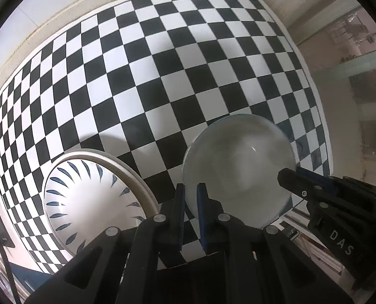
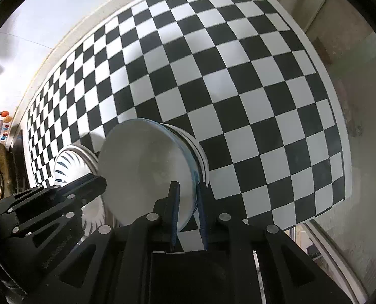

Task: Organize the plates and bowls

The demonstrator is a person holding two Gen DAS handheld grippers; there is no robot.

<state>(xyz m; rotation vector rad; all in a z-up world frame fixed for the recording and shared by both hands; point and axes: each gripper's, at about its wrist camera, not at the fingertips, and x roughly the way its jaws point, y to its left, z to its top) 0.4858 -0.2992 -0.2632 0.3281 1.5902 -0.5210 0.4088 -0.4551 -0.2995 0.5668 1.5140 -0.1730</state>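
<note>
Above the black-and-white checkered tabletop (image 1: 177, 58), both grippers pointed steeply down at a plain white bowl (image 1: 238, 167) that stood on the board near its right edge. The left gripper (image 1: 191, 190) straddled the bowl's near-left rim, one blue pad outside the wall and one inside, its jaws clenched on that rim. The right gripper (image 2: 188, 190) sat on the opposite side of the same bowl (image 2: 147, 167); its pads bracketed the rim with the wall between them, but a sliver of space showed beside the wall, so the grip looked slack and not pressing. From the left wrist view the right gripper's black finger reached across the bowl's far-right rim, and white letters "DAS" (image 1: 341, 242) could be read on its body. A second dish, a white bowl with blue leaf strokes (image 1: 86, 200), lay just beside the plain one to the left, apart from it. Some coloured print at the far left edge of the right wrist view was too small to read
</note>
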